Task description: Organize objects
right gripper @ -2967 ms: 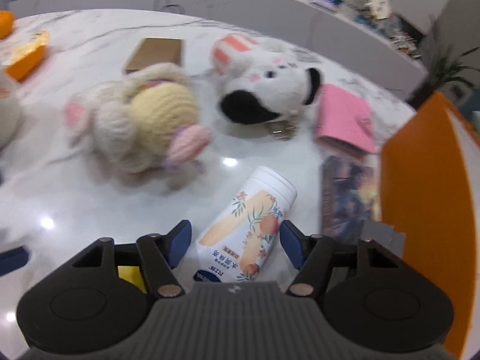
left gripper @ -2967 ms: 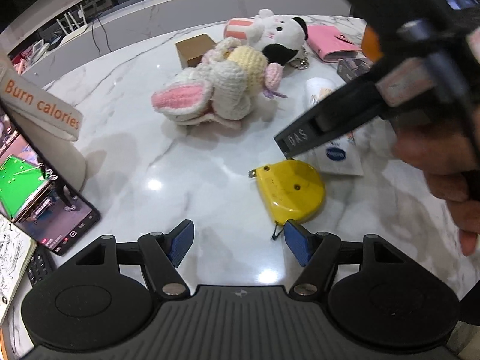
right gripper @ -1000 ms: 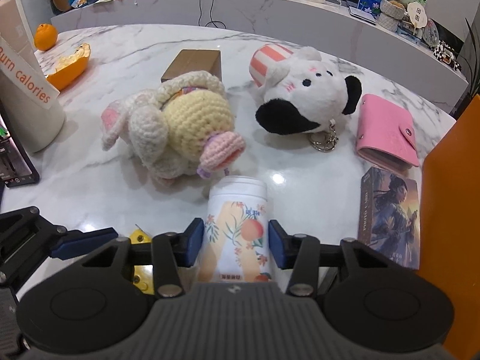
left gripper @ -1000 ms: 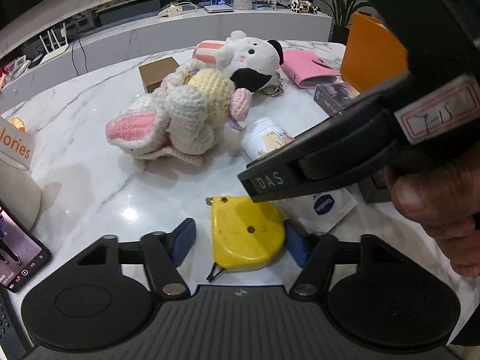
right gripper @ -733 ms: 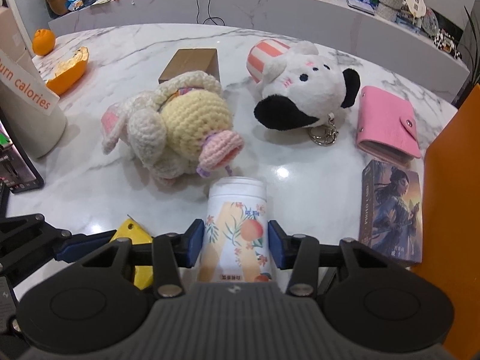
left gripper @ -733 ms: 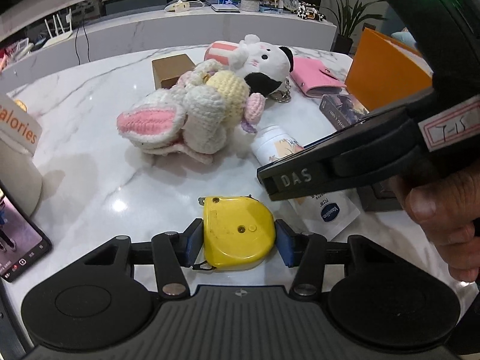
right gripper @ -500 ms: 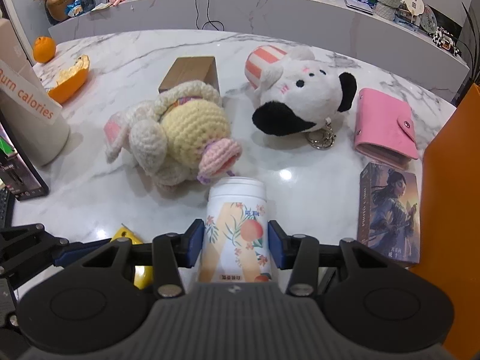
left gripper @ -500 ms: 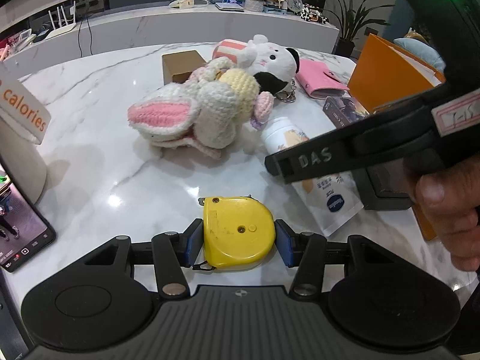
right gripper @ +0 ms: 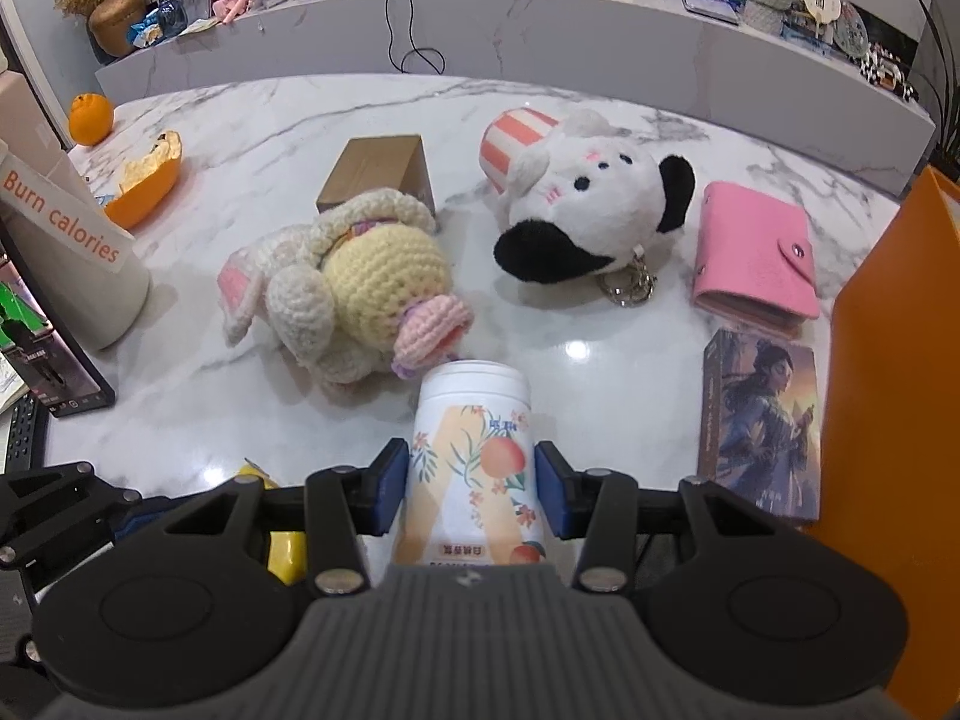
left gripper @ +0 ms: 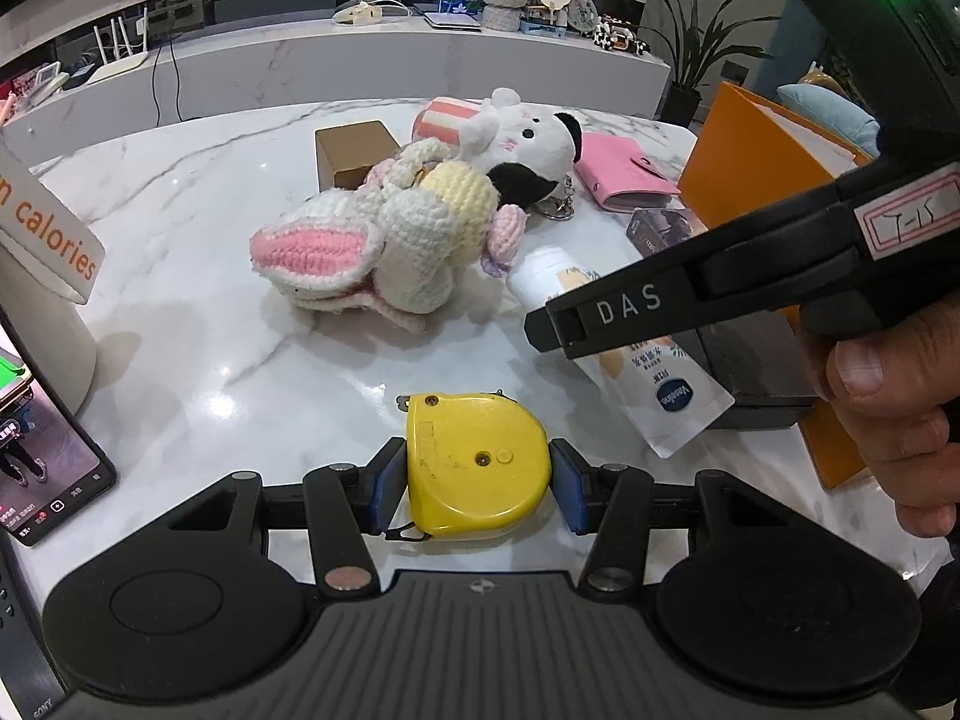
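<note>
marble table (right gripper: 252, 138) before a long counter (right gripper: 540, 18); left tongs (left gripper: 477, 483) clamping tape measure (left gripper: 474, 468), right tongs (right gripper: 471, 495) clamping tube (right gripper: 471, 450)

Left view: we look from low and close over the marble table (left gripper: 198, 276), toward the crochet bunny (left gripper: 384, 240).
Right view: we look from a bit higher, right of the left view, facing the bunny (right gripper: 360, 294) too.
Shared: bunny, brown box (left gripper: 354, 153), plush cow (right gripper: 594, 222), pink wallet (right gripper: 753, 252).
</note>
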Available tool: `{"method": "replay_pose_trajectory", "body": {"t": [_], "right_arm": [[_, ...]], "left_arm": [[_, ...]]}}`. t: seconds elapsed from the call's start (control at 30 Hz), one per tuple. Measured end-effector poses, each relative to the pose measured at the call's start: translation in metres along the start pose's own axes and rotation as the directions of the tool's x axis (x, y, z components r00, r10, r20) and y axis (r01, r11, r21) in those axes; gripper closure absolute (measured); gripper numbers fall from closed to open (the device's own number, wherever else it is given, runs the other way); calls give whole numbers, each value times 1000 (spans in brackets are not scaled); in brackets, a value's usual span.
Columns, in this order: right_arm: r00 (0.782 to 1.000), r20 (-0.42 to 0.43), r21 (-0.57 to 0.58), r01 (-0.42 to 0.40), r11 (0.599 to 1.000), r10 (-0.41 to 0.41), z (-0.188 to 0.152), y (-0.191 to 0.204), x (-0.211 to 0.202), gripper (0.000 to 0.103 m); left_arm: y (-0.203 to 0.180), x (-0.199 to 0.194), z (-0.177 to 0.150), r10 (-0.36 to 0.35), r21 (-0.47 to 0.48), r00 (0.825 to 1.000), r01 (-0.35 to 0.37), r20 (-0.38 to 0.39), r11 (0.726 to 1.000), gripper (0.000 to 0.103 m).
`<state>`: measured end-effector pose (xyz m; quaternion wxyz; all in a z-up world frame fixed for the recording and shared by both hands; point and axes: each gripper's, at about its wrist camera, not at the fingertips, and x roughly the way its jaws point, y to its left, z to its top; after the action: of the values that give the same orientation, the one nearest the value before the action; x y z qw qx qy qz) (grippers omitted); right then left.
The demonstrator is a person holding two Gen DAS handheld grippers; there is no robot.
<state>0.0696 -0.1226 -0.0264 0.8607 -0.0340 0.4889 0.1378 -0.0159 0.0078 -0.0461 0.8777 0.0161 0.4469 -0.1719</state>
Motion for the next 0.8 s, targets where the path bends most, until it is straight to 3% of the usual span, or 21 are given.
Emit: {"method": "replay_pose_trajectory", "body": {"t": [0.37, 0.8], "right_arm": [[999, 16, -4, -31, 1000, 31, -5, -3, -21, 55], [992, 113, 43, -54, 998, 49, 6, -15, -61, 55]], "left_arm": [[-6, -12, 5, -6, 6, 1000, 6, 27, 1000, 44], [-30, -24, 28, -41, 16, 996, 40, 85, 999, 44]]}}
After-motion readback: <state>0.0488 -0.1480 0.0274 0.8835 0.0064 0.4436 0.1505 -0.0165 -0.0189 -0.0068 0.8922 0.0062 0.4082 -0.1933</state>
